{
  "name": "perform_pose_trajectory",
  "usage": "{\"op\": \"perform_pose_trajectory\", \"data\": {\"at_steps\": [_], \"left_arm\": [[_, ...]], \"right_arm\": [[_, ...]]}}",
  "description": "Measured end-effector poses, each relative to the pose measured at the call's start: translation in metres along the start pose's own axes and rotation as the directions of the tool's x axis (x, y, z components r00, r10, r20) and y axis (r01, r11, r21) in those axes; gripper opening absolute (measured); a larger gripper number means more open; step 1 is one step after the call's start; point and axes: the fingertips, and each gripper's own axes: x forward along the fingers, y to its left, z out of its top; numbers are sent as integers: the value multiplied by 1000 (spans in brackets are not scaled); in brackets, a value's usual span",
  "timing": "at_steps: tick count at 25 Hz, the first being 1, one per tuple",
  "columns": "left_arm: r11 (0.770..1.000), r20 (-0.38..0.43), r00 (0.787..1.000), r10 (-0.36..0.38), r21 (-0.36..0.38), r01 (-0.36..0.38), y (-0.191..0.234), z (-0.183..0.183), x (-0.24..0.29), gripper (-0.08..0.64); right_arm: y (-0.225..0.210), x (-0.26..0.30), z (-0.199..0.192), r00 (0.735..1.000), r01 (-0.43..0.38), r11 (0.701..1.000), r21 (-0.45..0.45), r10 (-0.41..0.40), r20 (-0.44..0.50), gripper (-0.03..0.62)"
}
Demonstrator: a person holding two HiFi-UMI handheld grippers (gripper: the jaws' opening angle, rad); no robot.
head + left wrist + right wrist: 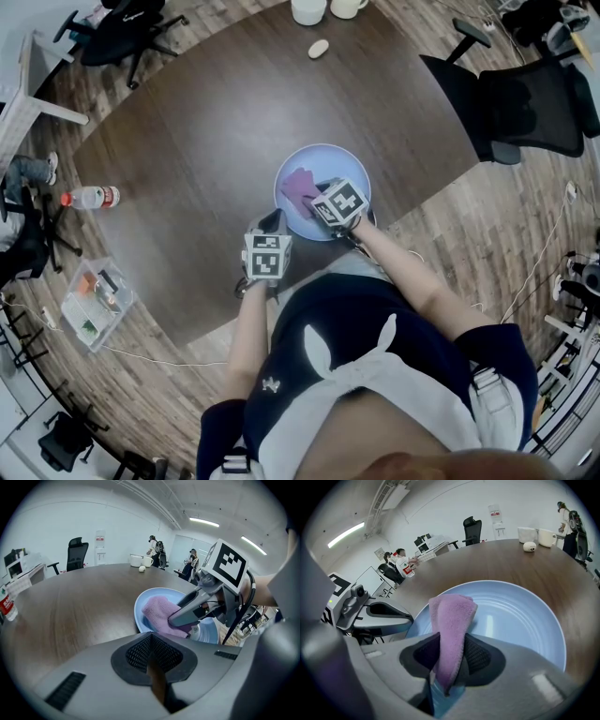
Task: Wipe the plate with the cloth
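Right gripper view: right gripper (447,667) clenched on purple cloth (452,620), fold draped onto near-left of blue plate (525,620), likely for wiping stroke. Plate sits at near edge of table (187,141). Left gripper (151,663) closed, empty, just beside plate's near-left rim, probably kept clear.

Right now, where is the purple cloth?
In the head view the cloth is pinched in the right gripper, over the left half of the plate, by the table edge nearest the person.
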Motion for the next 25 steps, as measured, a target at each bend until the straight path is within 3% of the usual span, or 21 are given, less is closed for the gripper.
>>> {"op": "perform_pose_trajectory", "data": {"at_steps": [4,25], "left_arm": [[1000,18,1000,24,17,-25,6,-4,6,5],[1000,24,1000,15,17,-15,7,-6,6,5]], "right_arm": [[-5,-1,-3,1000,5,1000,4,-5,3,143],[-39,-15,-7,998,54,997,56,-55,13,143]]}}
